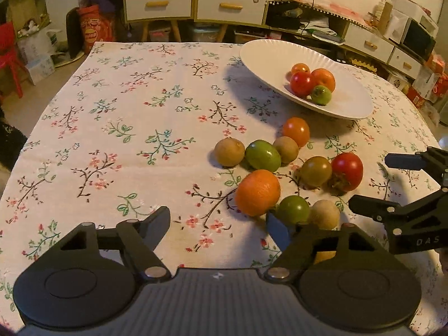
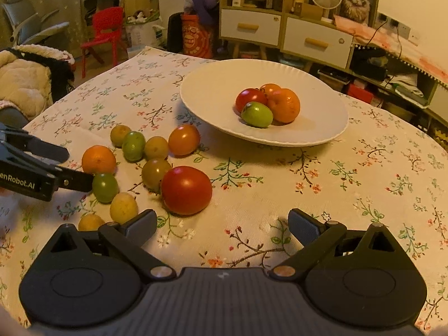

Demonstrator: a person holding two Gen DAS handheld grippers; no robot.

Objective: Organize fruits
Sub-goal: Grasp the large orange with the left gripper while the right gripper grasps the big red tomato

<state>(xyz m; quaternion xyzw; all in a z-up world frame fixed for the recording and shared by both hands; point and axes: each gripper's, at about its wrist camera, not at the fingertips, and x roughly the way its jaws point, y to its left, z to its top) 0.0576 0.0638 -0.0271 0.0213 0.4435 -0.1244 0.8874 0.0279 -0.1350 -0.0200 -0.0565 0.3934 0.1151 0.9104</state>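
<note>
The left gripper [image 1: 218,225] sits low over the flowered tablecloth [image 1: 112,117] with its fingers spread wide and nothing between them; its right finger [image 1: 277,231] lies just beside a green fruit [image 1: 293,209] and an orange [image 1: 257,192]. The right gripper [image 2: 222,225] is likewise spread and holds nothing, hovering over bare cloth with a large red tomato [image 2: 186,190] just ahead of its left finger [image 2: 140,224]. In the right wrist view a pale yellow fruit [image 2: 123,207] lies nearest that finger, with another yellow fruit [image 2: 90,222] partly hidden behind the gripper body. Farther on, the loose fruit lies in a cluster on the cloth: a brownish-green tomato [image 1: 315,170] touching the red one, a green oval fruit [image 1: 263,155] between two brown kiwis [image 1: 229,151], and an orange-red tomato [image 1: 296,131] nearest the dish. Beyond the cluster stands a white plate [image 1: 268,56], holding four fruits pressed together: a red tomato [image 1: 301,83], a small green fruit [image 1: 321,94] and two orange ones [image 1: 324,79]. White drawer cabinets [image 1: 196,2] stand behind the table.
</note>
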